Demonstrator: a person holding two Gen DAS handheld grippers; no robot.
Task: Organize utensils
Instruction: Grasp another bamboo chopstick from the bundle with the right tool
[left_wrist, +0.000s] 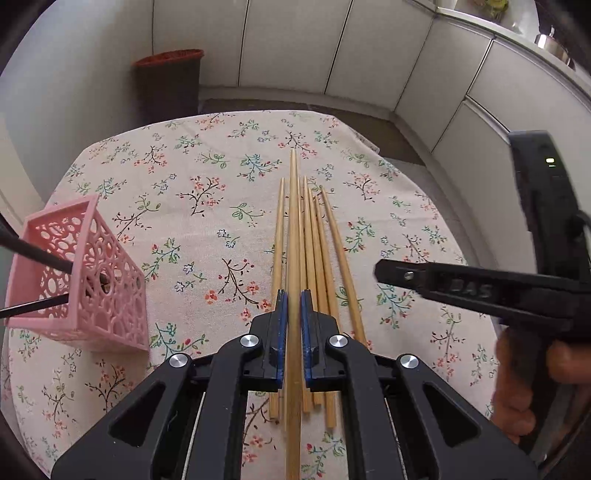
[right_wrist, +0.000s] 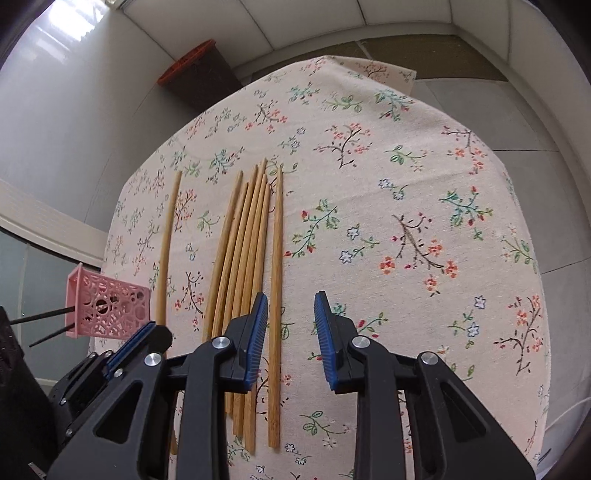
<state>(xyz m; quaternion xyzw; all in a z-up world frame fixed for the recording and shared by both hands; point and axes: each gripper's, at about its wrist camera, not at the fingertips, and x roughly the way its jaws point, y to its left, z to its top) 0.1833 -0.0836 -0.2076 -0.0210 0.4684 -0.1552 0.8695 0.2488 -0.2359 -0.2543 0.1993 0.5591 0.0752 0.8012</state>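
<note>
My left gripper is shut on one bamboo chopstick, which runs straight ahead between its blue pads, raised above the floral cloth. Several loose bamboo chopsticks lie side by side on the cloth just beneath and to its right. A pink lattice holder sits at the left with two black chopsticks sticking out of it. My right gripper hangs open over the right edge of the loose bundle; the outermost chopstick lies below the gap, untouched. The left gripper and its chopstick show at lower left.
The round table's floral cloth drops off at the far edge. A dark bin with an orange rim stands on the floor beyond it. White cabinets curve around the back and right. A hand holds the right gripper's handle.
</note>
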